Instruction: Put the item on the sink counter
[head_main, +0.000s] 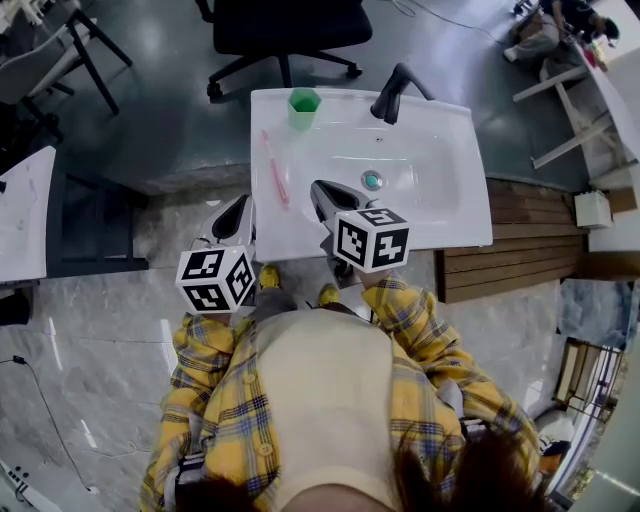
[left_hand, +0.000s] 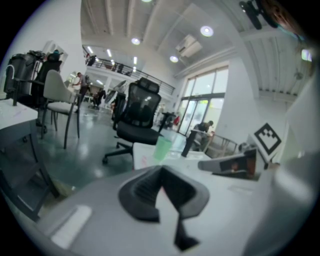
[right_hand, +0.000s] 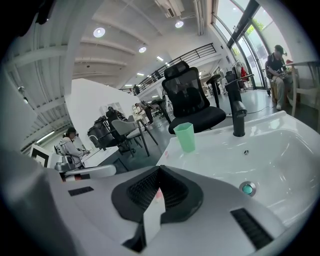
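Observation:
A white sink counter (head_main: 455, 215) stands in front of me. On its left strip lies a pink toothbrush (head_main: 275, 168), and a green cup (head_main: 303, 107) stands upright at the back left corner. My right gripper (head_main: 322, 192) hovers over the basin's front left, just right of the toothbrush, shut with nothing in it. My left gripper (head_main: 240, 207) hangs just off the counter's left front corner, also shut and empty. In the right gripper view the jaws (right_hand: 159, 174) meet, with the cup (right_hand: 186, 136) beyond them. The left gripper view shows its shut jaws (left_hand: 161, 172) and the cup (left_hand: 163, 147).
A black faucet (head_main: 393, 92) rises at the basin's back, with a drain (head_main: 372, 180) in the bowl. A black office chair (head_main: 290, 30) stands behind the counter, a wooden platform (head_main: 520, 240) to the right, and a white table (head_main: 20, 210) to the left.

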